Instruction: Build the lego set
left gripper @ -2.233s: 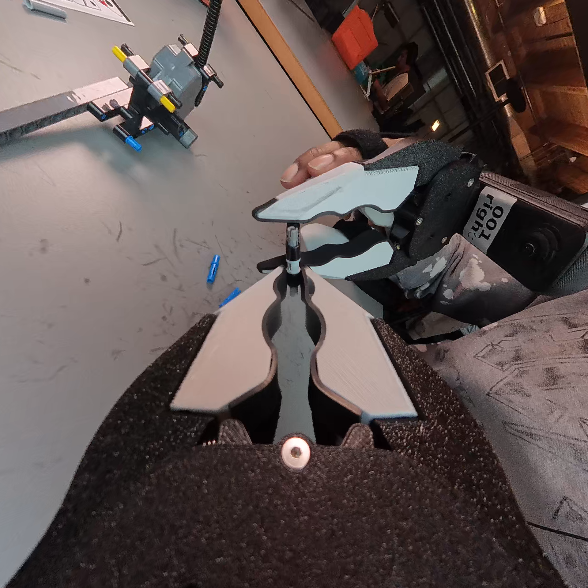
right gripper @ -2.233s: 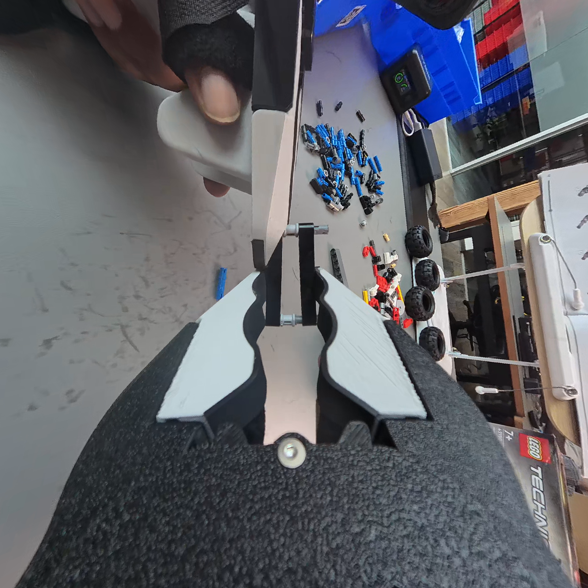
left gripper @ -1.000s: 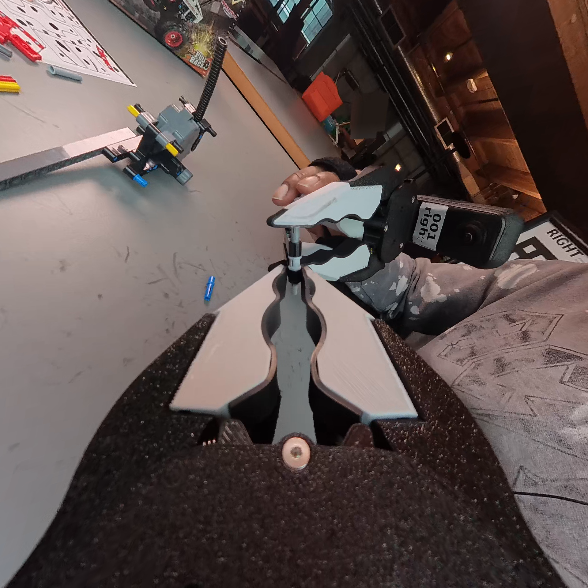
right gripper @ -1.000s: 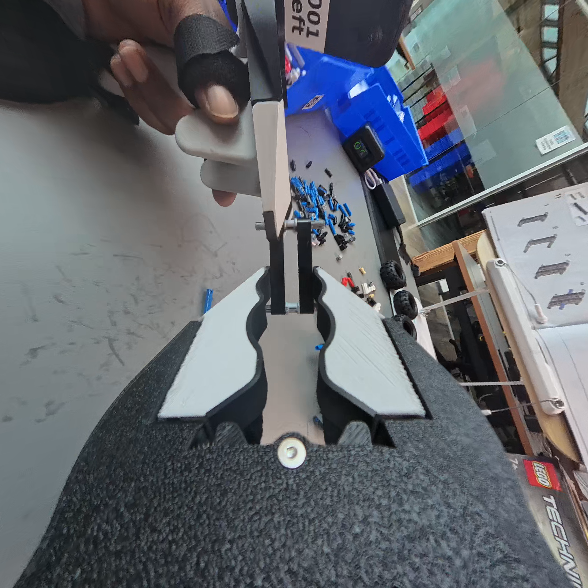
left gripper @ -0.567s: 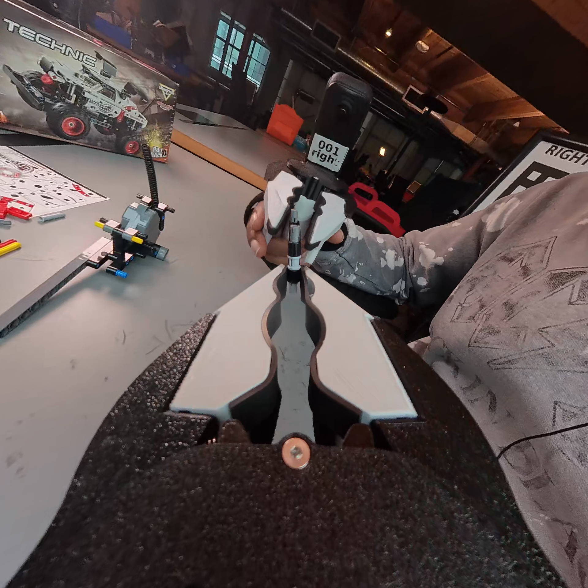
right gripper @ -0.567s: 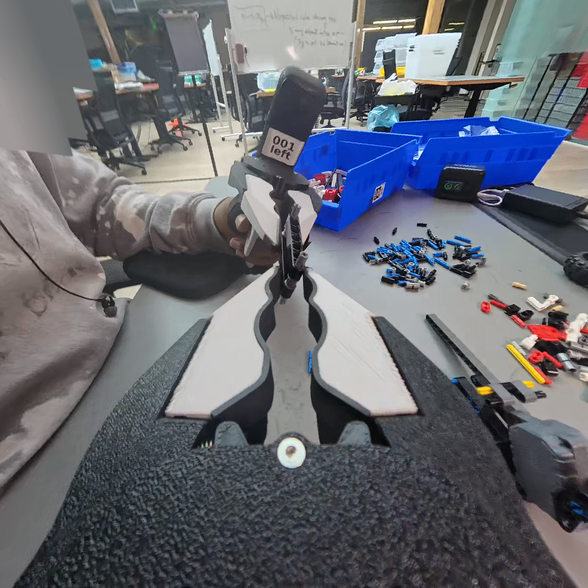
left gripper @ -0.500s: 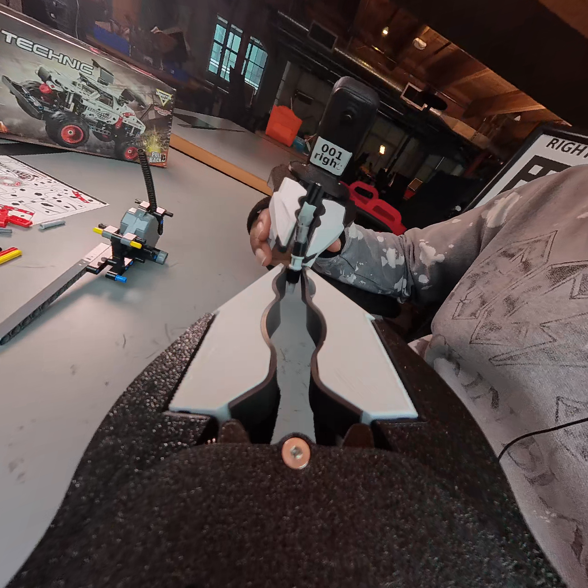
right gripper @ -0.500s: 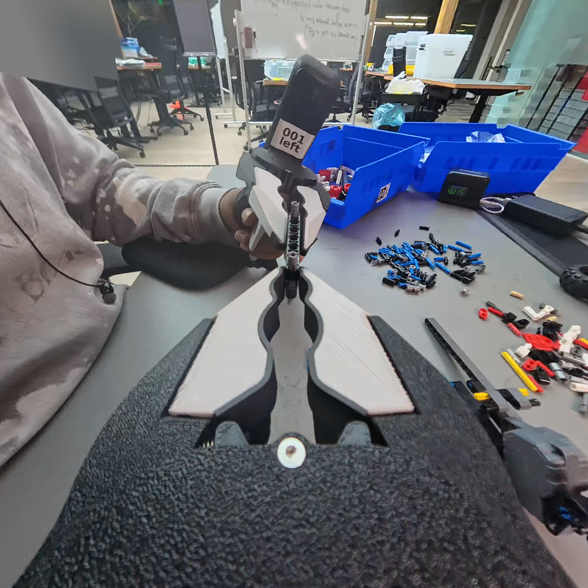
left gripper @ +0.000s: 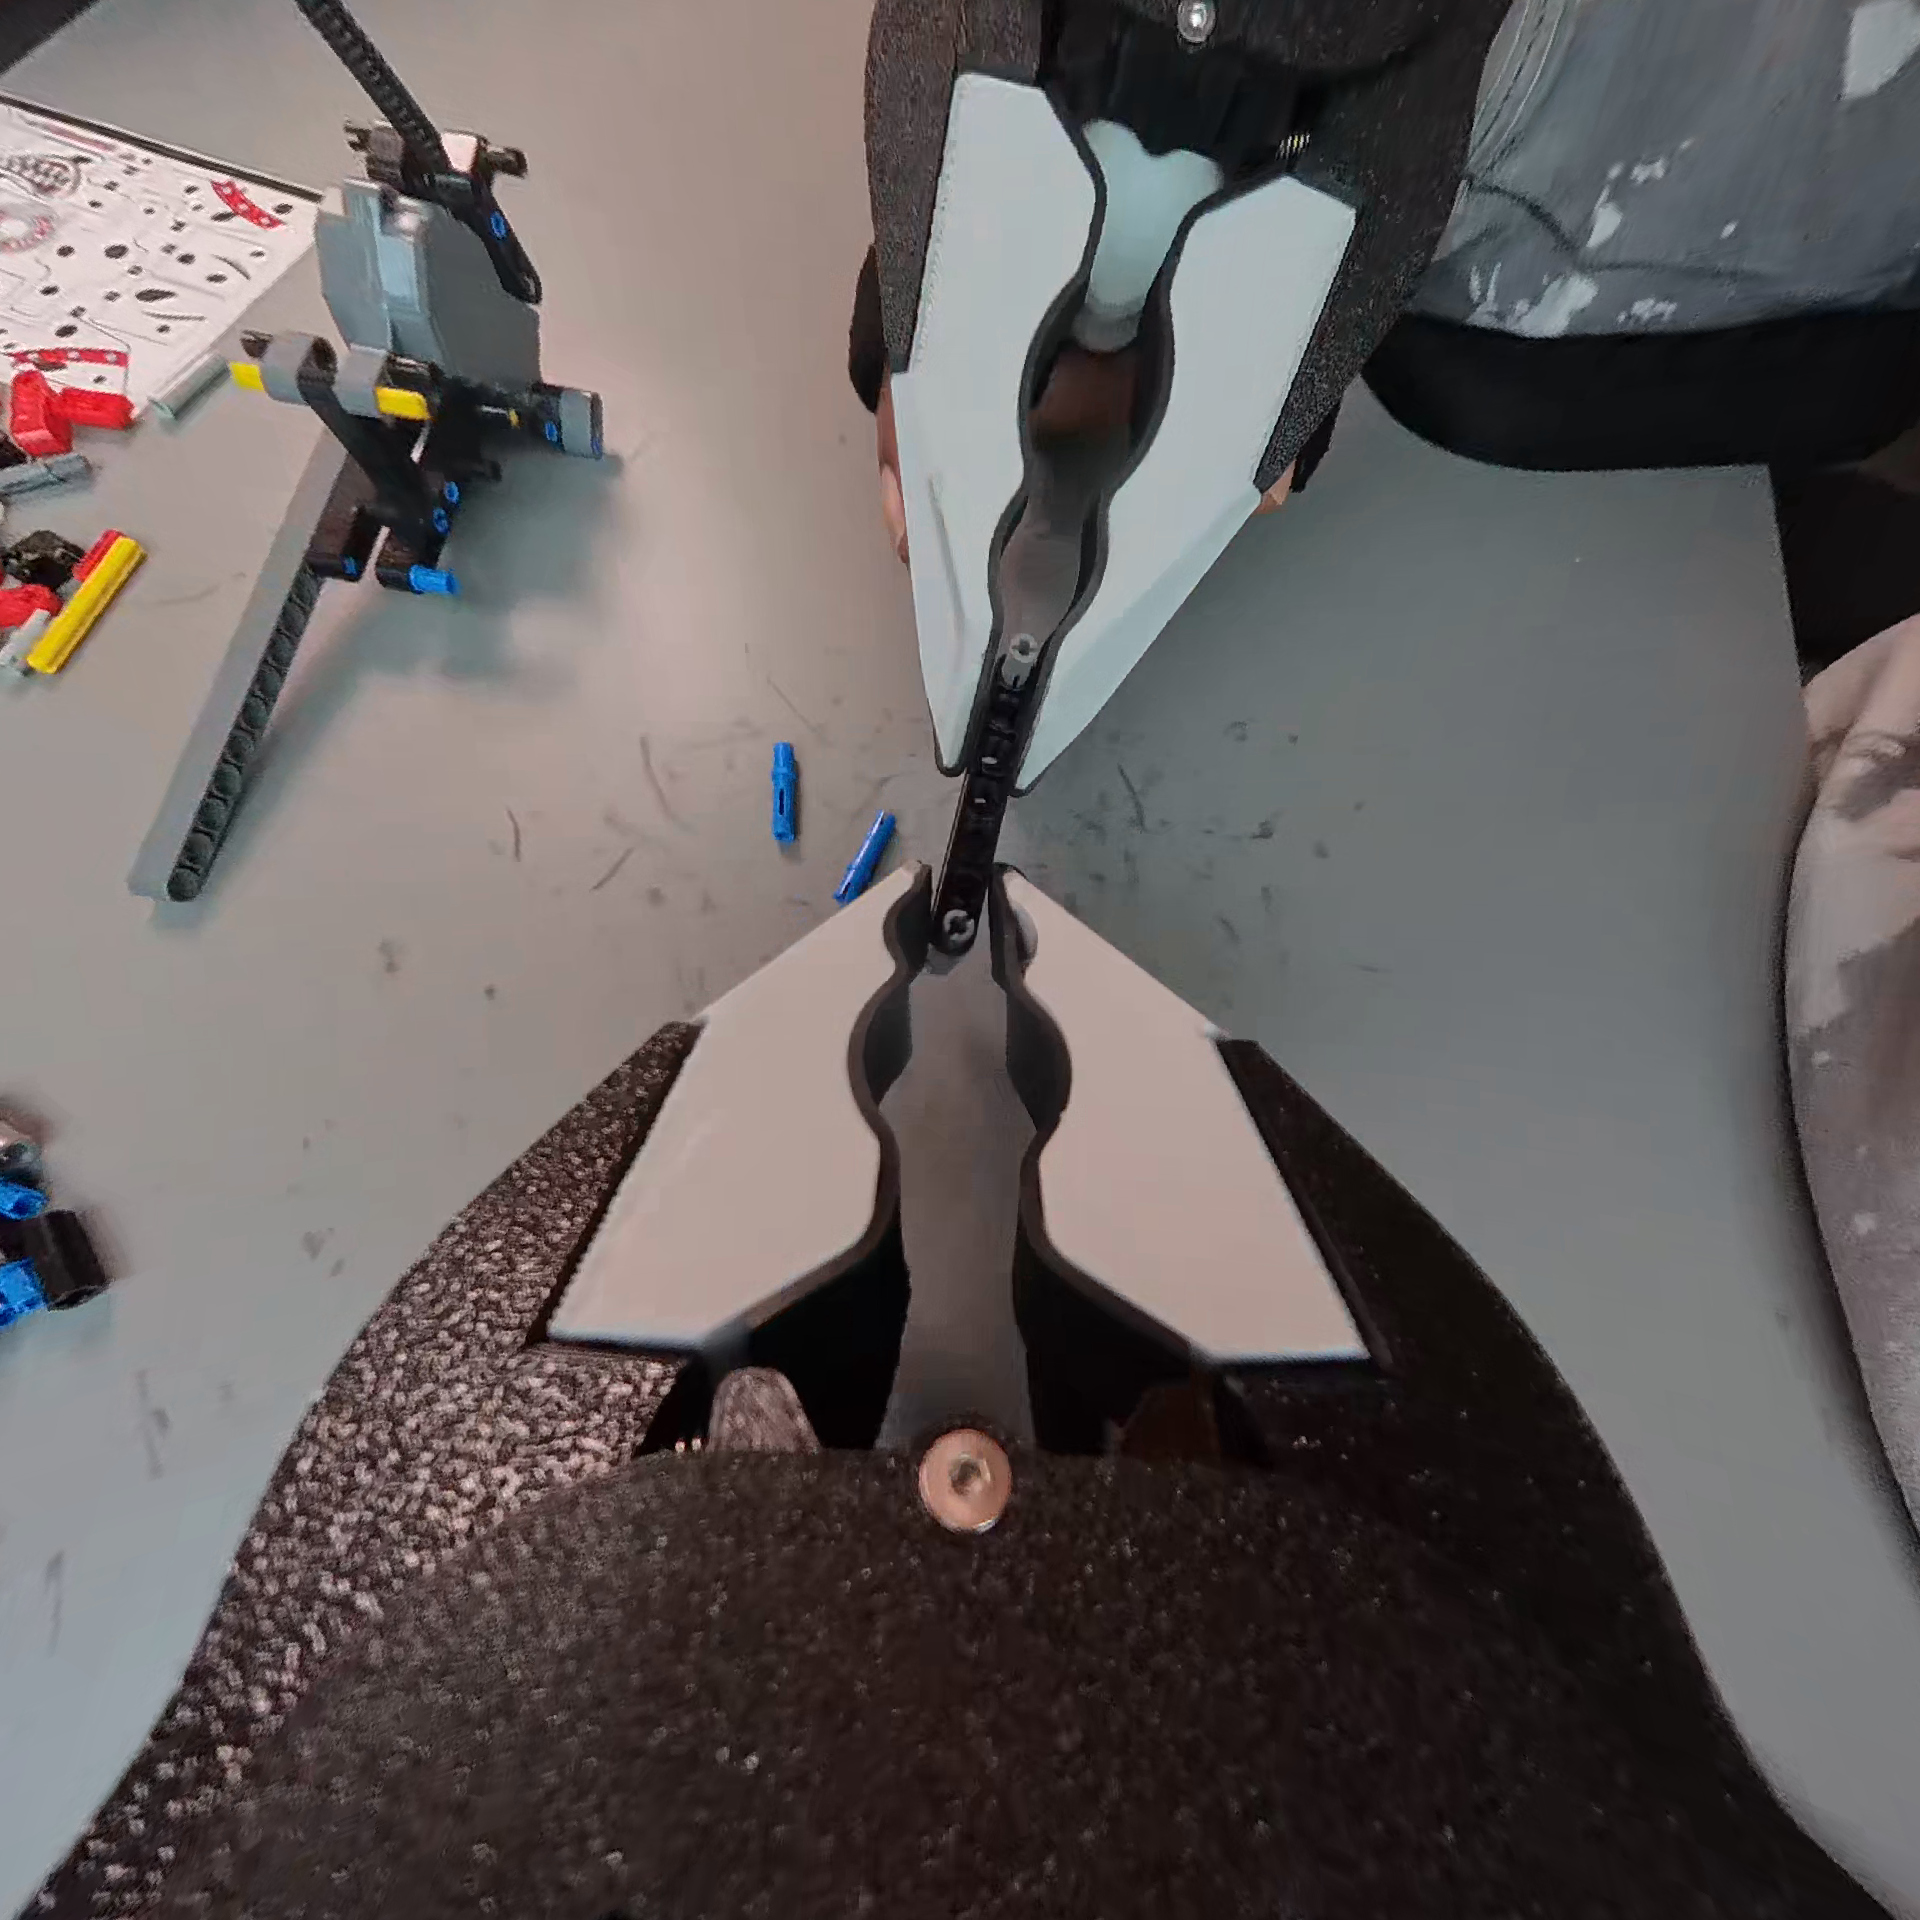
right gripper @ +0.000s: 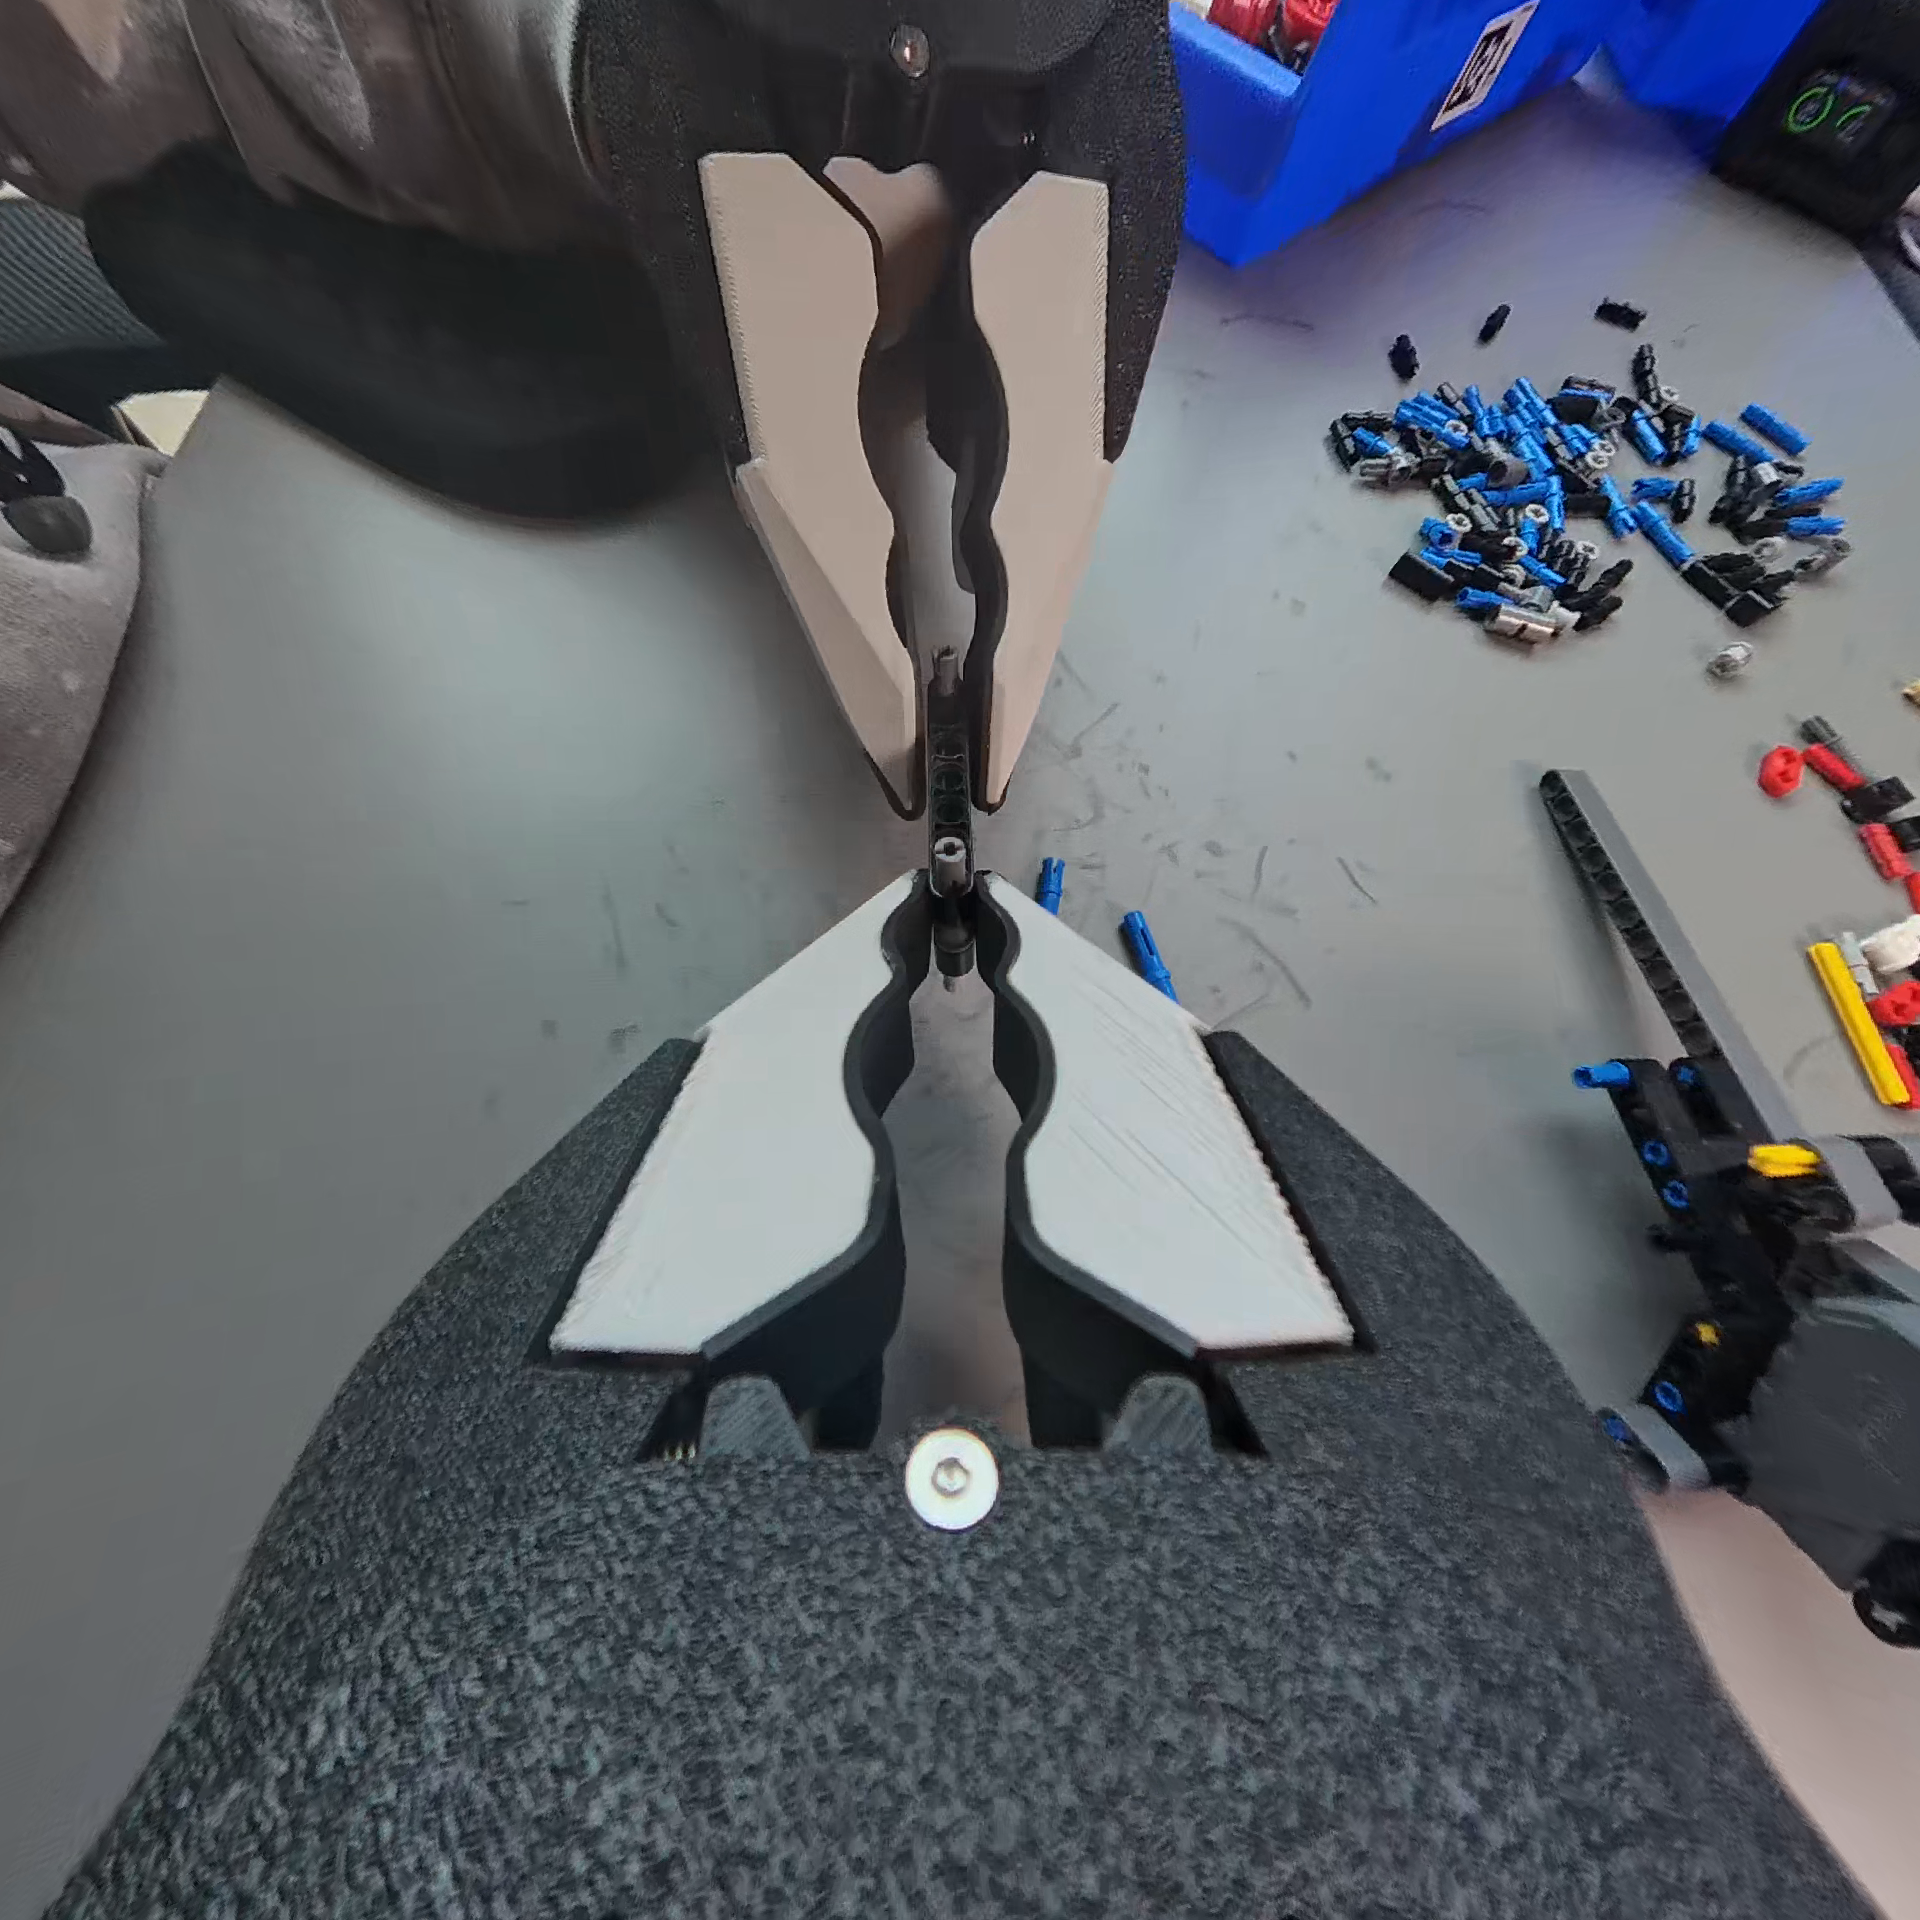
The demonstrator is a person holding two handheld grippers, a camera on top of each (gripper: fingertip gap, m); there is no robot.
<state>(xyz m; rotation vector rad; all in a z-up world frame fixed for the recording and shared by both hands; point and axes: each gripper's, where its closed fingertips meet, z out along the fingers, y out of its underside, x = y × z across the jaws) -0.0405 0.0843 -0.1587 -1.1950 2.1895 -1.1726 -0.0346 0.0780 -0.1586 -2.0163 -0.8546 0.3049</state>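
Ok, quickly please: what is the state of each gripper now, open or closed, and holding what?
Left gripper: closed on one end of the black beam.
Right gripper: closed on the other end of the same beam, gripped over a grey pin.

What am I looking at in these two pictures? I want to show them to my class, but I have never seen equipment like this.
There is no robot: a person holds a hand-operated gripper in each hand, and each has a camera looking out along its two fingers. In the left camera's picture the left gripper sits at the bottom and the right gripper faces it from the top; the right camera's picture shows the reverse. Both jaws are shut on opposite ends of a small black Lego beam assembly, held above a grey table. On the table lie two loose blue pins, a partly built grey and black model with a long grey beam, a printed sheet, red and yellow pieces, a pile of blue and black pins and blue bins.
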